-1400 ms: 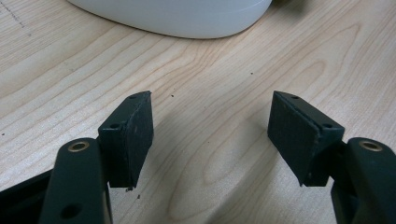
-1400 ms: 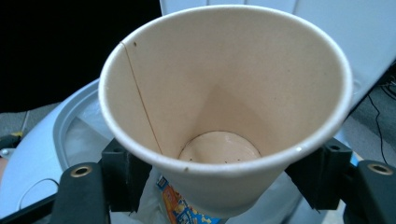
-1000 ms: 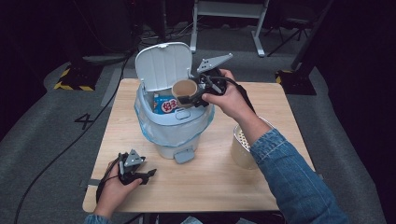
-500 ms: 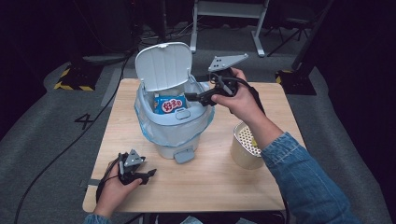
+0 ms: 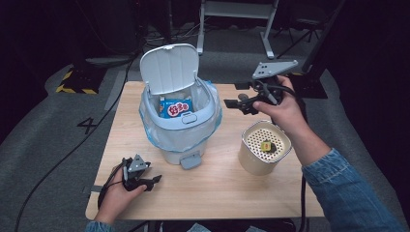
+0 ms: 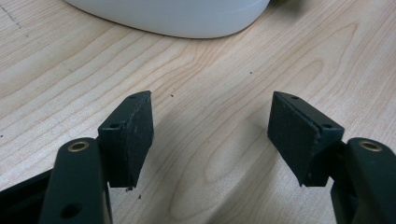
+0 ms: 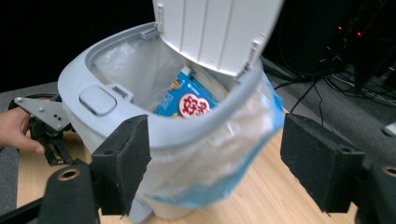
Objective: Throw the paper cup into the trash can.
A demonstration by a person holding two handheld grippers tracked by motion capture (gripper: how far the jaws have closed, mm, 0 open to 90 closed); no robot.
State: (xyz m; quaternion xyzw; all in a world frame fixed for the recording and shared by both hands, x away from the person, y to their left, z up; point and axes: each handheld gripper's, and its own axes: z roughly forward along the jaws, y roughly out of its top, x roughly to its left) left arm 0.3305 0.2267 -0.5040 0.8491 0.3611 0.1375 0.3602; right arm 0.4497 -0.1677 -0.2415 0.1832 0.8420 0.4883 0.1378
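Tabletop bin (image 5: 180, 126) stands well beyond the right gripper's (image 5: 231, 103) empty fingers.

The middle of the table (image 5: 145, 145) is taken up by the bin (image 5: 181, 130), its lid (image 5: 169, 67) raised at the far side. A cup (image 5: 263, 147) stands just right of it. Bare wood is left along the near edge and far right.

My left gripper (image 5: 153, 181) lies low by my left hand (image 5: 118, 193), its jaws wide apart with nothing between them. My right hand (image 5: 285, 108) holds my right gripper (image 5: 227, 103) up high, pointing sideways. Its jaws have just been closing, with nothing between them.
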